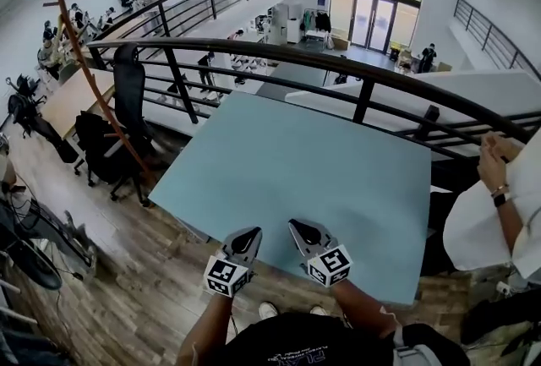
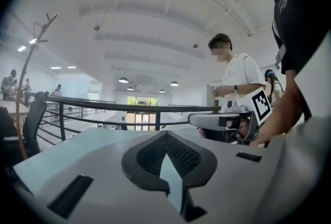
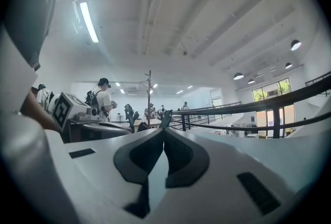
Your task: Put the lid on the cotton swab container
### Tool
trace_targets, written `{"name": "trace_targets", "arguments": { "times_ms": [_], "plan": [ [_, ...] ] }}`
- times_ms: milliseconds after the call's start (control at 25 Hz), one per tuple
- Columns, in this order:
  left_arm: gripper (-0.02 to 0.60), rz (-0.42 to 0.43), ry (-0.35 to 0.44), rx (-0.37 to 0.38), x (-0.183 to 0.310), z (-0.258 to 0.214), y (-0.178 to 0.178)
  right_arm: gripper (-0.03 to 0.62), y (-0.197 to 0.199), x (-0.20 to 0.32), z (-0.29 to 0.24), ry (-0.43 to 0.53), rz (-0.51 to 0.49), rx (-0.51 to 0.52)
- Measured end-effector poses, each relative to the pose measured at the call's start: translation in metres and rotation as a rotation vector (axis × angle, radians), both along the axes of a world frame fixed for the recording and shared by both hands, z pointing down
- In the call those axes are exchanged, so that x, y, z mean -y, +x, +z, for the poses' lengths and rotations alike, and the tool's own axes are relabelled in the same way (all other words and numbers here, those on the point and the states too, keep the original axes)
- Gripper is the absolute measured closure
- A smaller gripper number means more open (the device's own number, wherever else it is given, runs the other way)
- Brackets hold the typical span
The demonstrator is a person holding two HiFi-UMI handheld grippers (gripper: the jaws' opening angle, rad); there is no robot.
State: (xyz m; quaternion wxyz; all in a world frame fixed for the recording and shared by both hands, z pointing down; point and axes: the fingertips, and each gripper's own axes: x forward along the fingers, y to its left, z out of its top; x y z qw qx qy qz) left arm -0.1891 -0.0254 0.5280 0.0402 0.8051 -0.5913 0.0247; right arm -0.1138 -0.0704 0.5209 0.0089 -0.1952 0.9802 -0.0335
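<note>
Nearest us, our left gripper (image 1: 248, 236) and right gripper (image 1: 301, 228) sit side by side, just apart, over the near edge of the pale blue table (image 1: 321, 153). Both have their jaws pressed together with nothing between them. A black railing (image 1: 338, 64) runs beyond the table's far edge, and a person in white (image 1: 490, 216) stands at its right. We cannot tell where the swab container and lid are.

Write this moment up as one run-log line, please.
left gripper: shut, empty | right gripper: shut, empty | both at near edge of table | container, lid: not in view | task: not begun
</note>
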Motion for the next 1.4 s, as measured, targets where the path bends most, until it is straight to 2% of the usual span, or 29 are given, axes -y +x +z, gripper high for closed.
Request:
{"name": "trace_targets", "arguments": {
  "times_ms": [240, 360, 520, 840, 1400],
  "plan": [
    [0.569, 0.065, -0.006, -0.011, 0.007, -0.004, -0.014, 0.576, 0.010, 0.012, -0.010, -0.027, 0.141, 0.076],
    [0.569, 0.088, 0.004, -0.021, 0.010, -0.004, -0.021, 0.574, 0.017, 0.015, -0.011, -0.017, 0.201, 0.078],
    [0.569, 0.135, 0.014, -0.028, 0.022, -0.003, -0.011, 0.575, 0.036, 0.023, -0.008, -0.019, 0.275, 0.081],
    [0.569, 0.199, 0.004, -0.094, 0.049, -0.011, 0.033, 0.576, 0.078, 0.037, -0.009, -0.028, 0.333, 0.049],
    [0.569, 0.238, -0.026, -0.090, 0.130, -0.009, 0.088, 0.574, 0.121, 0.110, -0.015, -0.011, 0.348, 0.016]
  ]
}}
